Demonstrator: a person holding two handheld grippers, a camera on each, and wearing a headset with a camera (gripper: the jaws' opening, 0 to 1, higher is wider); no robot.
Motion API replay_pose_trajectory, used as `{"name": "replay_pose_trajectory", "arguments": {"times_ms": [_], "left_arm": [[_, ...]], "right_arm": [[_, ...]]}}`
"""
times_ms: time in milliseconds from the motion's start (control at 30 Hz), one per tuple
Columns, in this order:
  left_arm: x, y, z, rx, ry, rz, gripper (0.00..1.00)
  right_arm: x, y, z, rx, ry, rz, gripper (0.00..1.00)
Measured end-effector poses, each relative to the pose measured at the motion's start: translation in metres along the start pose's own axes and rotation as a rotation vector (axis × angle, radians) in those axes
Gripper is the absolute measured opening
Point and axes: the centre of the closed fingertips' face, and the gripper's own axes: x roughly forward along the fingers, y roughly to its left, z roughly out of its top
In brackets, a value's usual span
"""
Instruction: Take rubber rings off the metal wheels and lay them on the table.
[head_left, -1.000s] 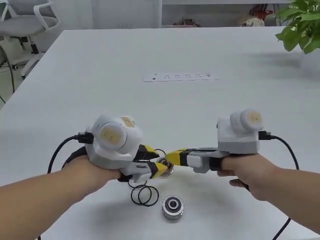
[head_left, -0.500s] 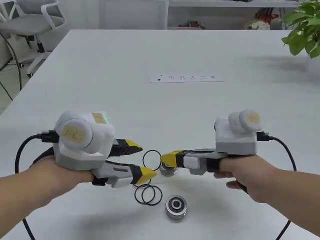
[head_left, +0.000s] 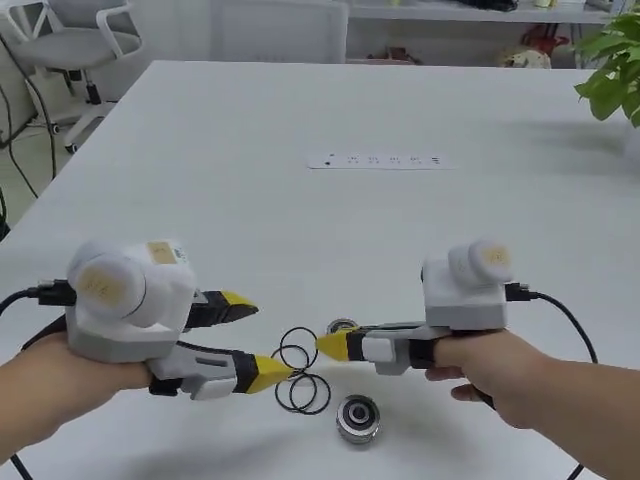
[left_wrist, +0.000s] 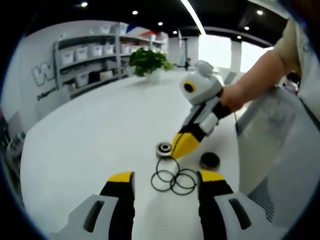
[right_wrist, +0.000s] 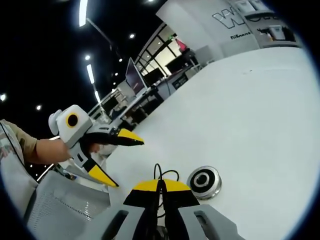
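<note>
Newly laid beside two others, a third thin black rubber ring (head_left: 281, 352) rests on the white tabletop (head_left: 330, 230) between the spread left tongs (head_left: 262, 338) and the right tongs (head_left: 330, 345), which are pressed together beside a small silver metal wheel (head_left: 342, 327). A larger metal wheel (head_left: 358, 418) lies nearer the person.

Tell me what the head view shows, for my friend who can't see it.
Two hand-held grippers point at each other over a white table: the left gripper is open, the right gripper shut. Between them lie black rubber rings, with a near wheel below and a far wheel by the right gripper's tip.
</note>
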Motion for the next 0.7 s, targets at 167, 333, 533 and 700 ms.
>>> {"name": "replay_pose_trajectory", "arguments": {"times_ms": [167, 333, 533, 700], "left_arm": [[-0.001, -0.002, -0.003, -0.012, 0.001, 0.004, 0.51], [-0.002, -0.003, -0.006, -0.019, 0.005, 0.003, 0.52], [-0.005, -0.002, -0.01, -0.025, 0.009, 0.005, 0.53], [-0.007, -0.003, -0.011, -0.028, 0.015, 0.007, 0.54]], "right_arm": [[0.0, -0.003, -0.01, 0.001, 0.034, -0.016, 0.0], [0.0, -0.006, -0.016, -0.04, 0.064, -0.037, 0.04], [-0.001, -0.004, -0.017, -0.089, 0.083, -0.047, 0.15], [-0.005, 0.002, -0.016, -0.106, 0.086, -0.044, 0.23]]}}
